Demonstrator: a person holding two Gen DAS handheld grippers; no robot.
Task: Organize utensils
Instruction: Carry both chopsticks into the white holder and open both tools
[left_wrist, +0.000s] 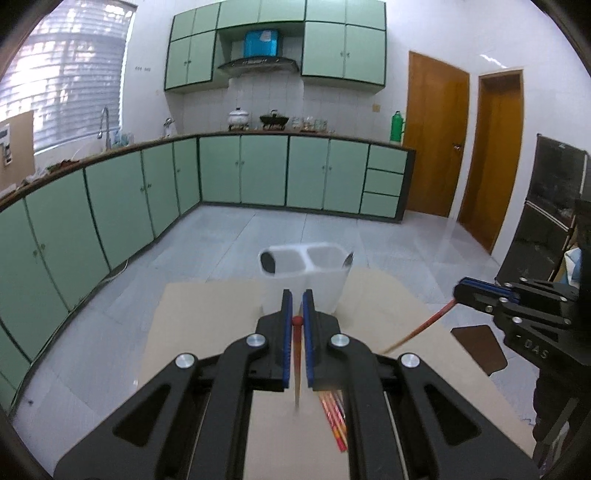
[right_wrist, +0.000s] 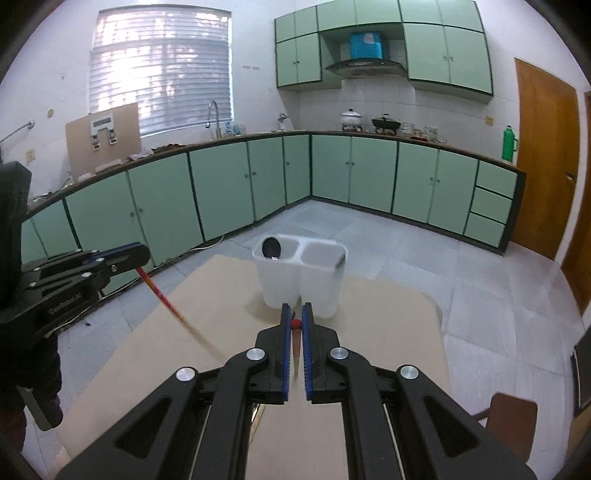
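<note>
While both tongs, left (left_wrist: 297, 304) and right (right_wrist: 296, 314), pinch a chopstick (left_wrist: 297, 354) each short of the holder (left_wrist: 306, 273), sticks prob. light, stiff, slippery; grip near red end.

On the black body of my right gripper (left_wrist: 461, 291), seen from the left wrist camera, I could read the pale letters "DAS". On the black side of my left gripper (right_wrist: 142, 254), seen from the right wrist camera, pale lettering ran along the frame; it looked like "GenRobot.AI", though the first letters were blurred. The white label on the blue box (right_wrist: 365, 45) above the range hood was too small to read.
</note>
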